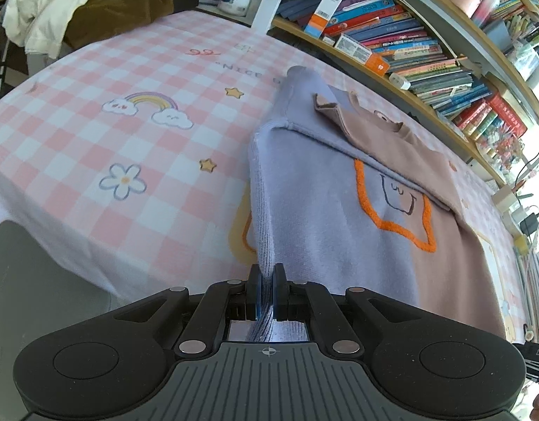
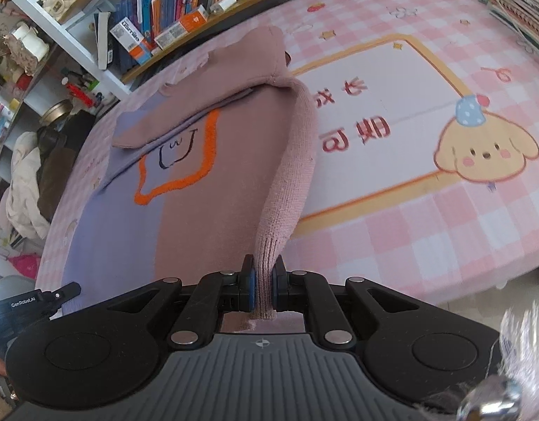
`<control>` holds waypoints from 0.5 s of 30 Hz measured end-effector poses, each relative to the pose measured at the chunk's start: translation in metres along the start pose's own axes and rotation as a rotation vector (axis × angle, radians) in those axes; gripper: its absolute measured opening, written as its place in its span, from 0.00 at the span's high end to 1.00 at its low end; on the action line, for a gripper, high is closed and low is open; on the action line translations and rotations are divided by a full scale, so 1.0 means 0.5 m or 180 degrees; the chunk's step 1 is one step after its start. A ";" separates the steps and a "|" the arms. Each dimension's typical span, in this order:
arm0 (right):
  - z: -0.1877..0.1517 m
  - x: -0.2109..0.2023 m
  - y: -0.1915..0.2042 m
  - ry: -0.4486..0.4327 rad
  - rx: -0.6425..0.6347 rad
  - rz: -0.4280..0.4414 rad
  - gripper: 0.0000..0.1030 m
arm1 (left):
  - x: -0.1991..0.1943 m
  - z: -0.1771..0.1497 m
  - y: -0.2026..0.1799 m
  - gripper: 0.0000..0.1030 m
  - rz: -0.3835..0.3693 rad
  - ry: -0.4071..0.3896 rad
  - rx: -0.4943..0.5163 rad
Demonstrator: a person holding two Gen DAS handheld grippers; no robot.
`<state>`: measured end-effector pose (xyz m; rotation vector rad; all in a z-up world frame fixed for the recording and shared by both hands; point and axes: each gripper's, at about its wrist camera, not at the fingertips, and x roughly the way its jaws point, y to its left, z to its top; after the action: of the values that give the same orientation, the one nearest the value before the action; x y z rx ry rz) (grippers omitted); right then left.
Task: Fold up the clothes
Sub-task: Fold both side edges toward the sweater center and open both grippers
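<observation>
A two-tone sweater, lilac-blue on one half (image 1: 318, 210) and dusty pink on the other (image 2: 220, 189), lies on the bed with both sleeves folded across its chest and an orange star outline (image 1: 395, 224) on the front. My left gripper (image 1: 266, 280) is shut on the lilac ribbed hem corner and lifts that edge. My right gripper (image 2: 264, 277) is shut on the pink ribbed hem corner (image 2: 269, 245), which rises in a taut ridge from the bed.
The bed has a pink checked sheet (image 1: 129, 161) with cartoon prints (image 2: 483, 151). A bookshelf (image 1: 427, 45) runs along the far side. A heap of clothes (image 1: 76, 10) lies at the bed's far end. The bed's near edge drops off (image 2: 479, 280).
</observation>
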<state>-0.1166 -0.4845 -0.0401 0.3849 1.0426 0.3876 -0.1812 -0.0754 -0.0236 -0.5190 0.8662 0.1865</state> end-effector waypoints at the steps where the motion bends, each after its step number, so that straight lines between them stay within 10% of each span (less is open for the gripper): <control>1: -0.004 -0.002 -0.004 0.0034 0.0016 0.0006 0.92 | -0.003 -0.004 0.001 0.96 0.0008 0.0004 -0.0020; 15: 0.033 -0.071 -0.009 -0.0182 0.0274 0.0510 0.92 | -0.047 0.027 0.013 0.96 -0.0501 -0.0206 -0.0702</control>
<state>-0.1177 -0.5073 -0.0081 0.5559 0.9777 0.4732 -0.1896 -0.0620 -0.0009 -0.7803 0.7419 0.1545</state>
